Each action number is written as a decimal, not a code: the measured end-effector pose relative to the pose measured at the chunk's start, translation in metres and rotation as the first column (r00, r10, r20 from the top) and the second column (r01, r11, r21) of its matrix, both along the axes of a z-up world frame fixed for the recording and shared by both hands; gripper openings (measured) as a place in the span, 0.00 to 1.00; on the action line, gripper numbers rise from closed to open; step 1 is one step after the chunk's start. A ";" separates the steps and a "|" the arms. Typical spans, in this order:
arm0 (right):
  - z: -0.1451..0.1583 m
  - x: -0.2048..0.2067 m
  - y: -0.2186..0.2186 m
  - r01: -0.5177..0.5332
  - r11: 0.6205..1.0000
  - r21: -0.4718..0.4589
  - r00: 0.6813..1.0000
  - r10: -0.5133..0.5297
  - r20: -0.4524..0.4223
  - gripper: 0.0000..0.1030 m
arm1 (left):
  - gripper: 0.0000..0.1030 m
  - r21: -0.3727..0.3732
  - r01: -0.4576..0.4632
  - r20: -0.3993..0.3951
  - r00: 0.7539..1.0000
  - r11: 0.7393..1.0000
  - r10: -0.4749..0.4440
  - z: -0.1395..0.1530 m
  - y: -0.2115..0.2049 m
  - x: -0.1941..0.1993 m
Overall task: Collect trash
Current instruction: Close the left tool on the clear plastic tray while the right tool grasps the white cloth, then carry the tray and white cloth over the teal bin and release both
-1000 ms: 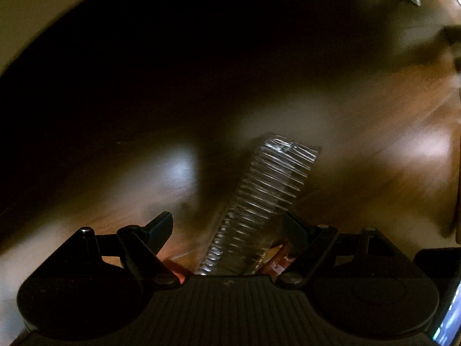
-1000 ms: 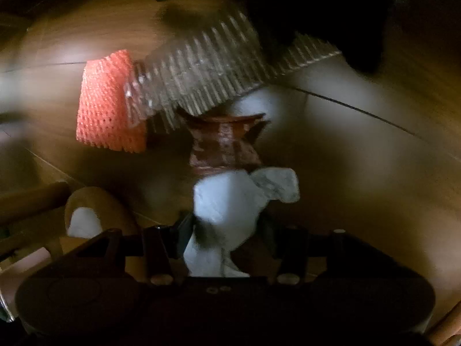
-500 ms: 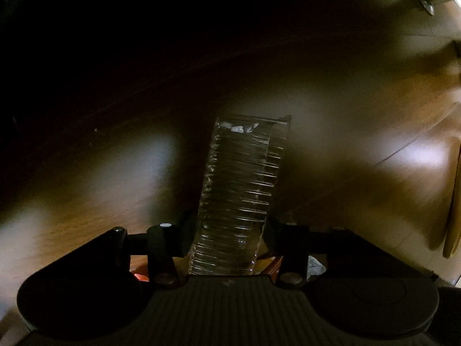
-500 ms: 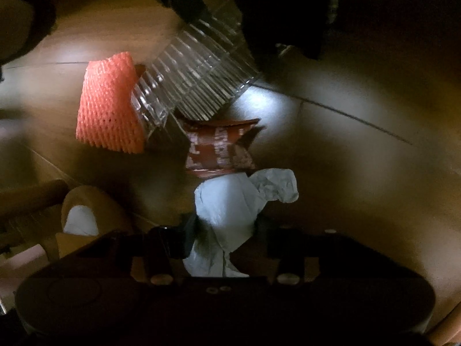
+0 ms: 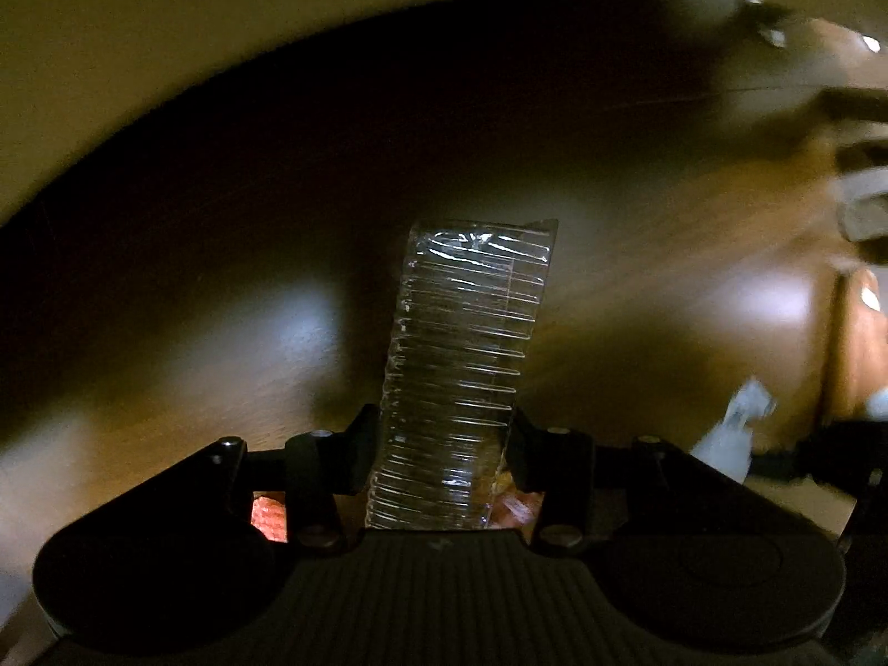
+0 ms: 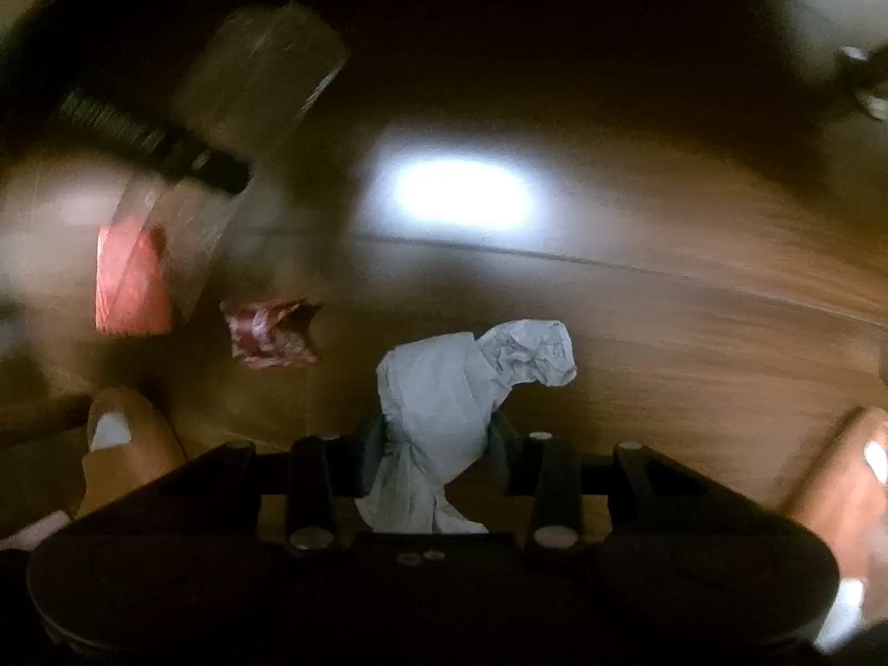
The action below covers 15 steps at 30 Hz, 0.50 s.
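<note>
My left gripper [image 5: 441,444] is shut on a clear ribbed plastic tray [image 5: 466,366] that stands up between its fingers, lifted above the wooden floor [image 5: 222,333]. The same tray shows blurred in the right wrist view [image 6: 244,105], held by the left gripper [image 6: 183,155]. My right gripper [image 6: 438,449] is shut on a crumpled white tissue [image 6: 460,388]. An orange foam net [image 6: 130,288] and a red-and-white wrapper [image 6: 272,333] lie on the floor to the left of the tissue.
A brown slipper with a white lining [image 6: 122,444] sits at the lower left, another brown slipper [image 6: 843,483] at the lower right. A pale wall [image 5: 166,28] runs along the far side. Metal furniture feet [image 5: 766,22] stand at the upper right.
The left gripper closed on the plastic tray and lifted it off the floor, uncovering the orange net and wrapper. The right gripper rose with the tissue and swung right.
</note>
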State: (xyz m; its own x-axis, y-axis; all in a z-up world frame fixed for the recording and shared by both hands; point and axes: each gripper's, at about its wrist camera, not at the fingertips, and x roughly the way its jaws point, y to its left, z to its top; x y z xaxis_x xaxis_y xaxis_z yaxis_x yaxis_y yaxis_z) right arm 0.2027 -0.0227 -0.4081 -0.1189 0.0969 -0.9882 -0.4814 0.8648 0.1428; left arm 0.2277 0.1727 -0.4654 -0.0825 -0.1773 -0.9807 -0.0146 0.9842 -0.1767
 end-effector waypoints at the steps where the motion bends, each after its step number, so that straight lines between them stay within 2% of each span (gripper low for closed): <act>1: 0.010 0.002 -0.005 0.009 1.000 0.003 1.000 -0.009 0.015 0.36 | 0.44 -0.004 0.015 0.006 1.000 1.000 -0.015 0.011 -0.003 0.000; 6: 0.075 0.005 -0.025 0.049 0.997 0.057 0.995 -0.054 0.086 0.36 | 0.44 -0.045 0.072 0.009 0.997 0.996 -0.071 0.062 -0.023 -0.005; 12: 0.148 -0.002 -0.052 0.107 0.986 0.126 0.983 -0.124 0.136 0.36 | 0.44 -0.074 0.192 0.034 0.981 0.979 -0.190 0.127 -0.055 -0.013; 15: 0.181 -0.007 -0.067 0.123 0.979 0.163 0.974 -0.151 0.172 0.36 | 0.44 -0.076 0.214 0.073 0.975 0.974 -0.209 0.169 -0.073 -0.018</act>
State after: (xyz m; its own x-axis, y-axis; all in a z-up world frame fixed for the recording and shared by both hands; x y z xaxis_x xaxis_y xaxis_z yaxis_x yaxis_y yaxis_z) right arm 0.1962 -0.0899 -0.2271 0.0867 0.2491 -0.9646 -0.3900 0.8995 0.1972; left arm 0.2097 0.0997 -0.2967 -0.0644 -0.2434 -0.9678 0.2062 0.9456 -0.2516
